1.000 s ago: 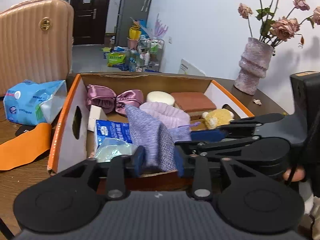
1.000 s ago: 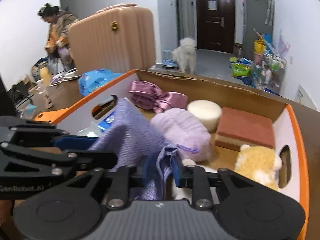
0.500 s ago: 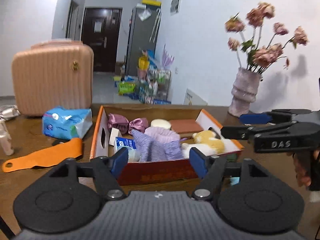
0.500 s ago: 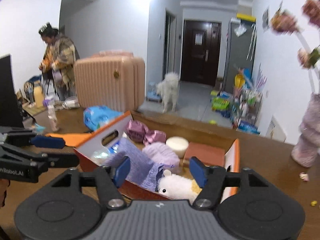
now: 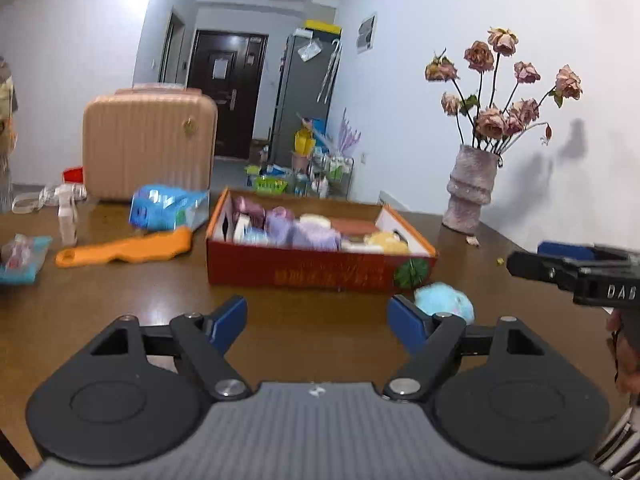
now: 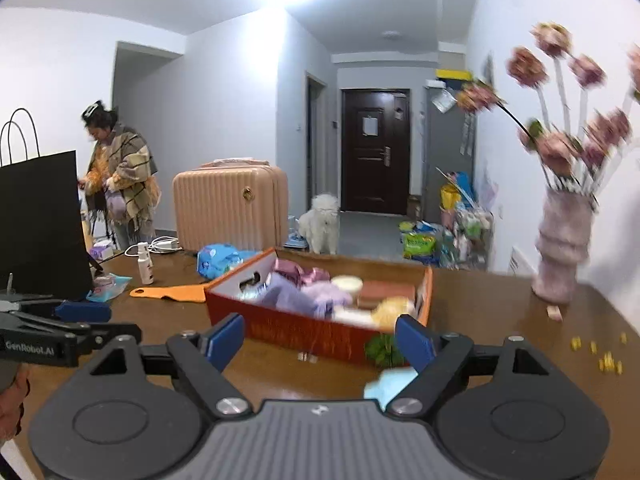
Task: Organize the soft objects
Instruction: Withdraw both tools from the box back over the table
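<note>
Pointing slightly downward at box [image 5: 320, 272], left gripper [image 5: 318, 320] and right gripper [image 6: 320, 338]; jaws opening, nothing between.

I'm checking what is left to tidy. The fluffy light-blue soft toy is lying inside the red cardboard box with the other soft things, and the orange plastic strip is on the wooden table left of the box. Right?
Not quite. The fluffy light-blue soft toy lies outside the red cardboard box, on the wooden table before its front right corner, as the left wrist view shows. The orange plastic strip is on the table left of the box.
</note>
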The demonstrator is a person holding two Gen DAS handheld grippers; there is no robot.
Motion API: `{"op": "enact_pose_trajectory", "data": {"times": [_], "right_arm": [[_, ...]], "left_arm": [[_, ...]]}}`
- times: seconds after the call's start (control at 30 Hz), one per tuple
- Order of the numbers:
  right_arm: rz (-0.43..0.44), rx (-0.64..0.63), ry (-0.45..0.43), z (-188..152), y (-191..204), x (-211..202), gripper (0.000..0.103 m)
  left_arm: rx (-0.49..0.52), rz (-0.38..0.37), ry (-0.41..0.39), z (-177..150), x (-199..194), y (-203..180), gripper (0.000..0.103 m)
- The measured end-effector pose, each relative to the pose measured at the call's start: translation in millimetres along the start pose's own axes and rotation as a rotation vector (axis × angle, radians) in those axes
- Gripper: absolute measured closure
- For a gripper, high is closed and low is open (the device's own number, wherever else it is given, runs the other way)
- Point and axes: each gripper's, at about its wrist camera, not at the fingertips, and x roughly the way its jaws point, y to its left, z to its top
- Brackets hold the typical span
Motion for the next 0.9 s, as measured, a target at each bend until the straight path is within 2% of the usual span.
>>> {"op": "enact_pose_trajectory", "data": {"times": [0.23, 0.37, 0.53, 0.9], "right_arm": [[-0.063, 0.027, 0.066, -61, 0, -17, 0.02], [-0.115, 0.022, 0.079, -78, -1, -27, 0.02], [-0.16, 0.078, 0.083, -85, -9, -28, 0.019], [-0.165, 0.112, 0.08, -87, -21, -2, 0.019]], "left_arm": [[-0.006, 0.012, 0.039, -27, -14, 1, 0.023], [-0.003, 0.005, 0.036, -29, -17, 0, 0.022], [0.012, -0.017, 0.058, -33, -11, -4, 0.022], [0.024, -0.019, 0.121, -37, 24, -4, 0.021]]}}
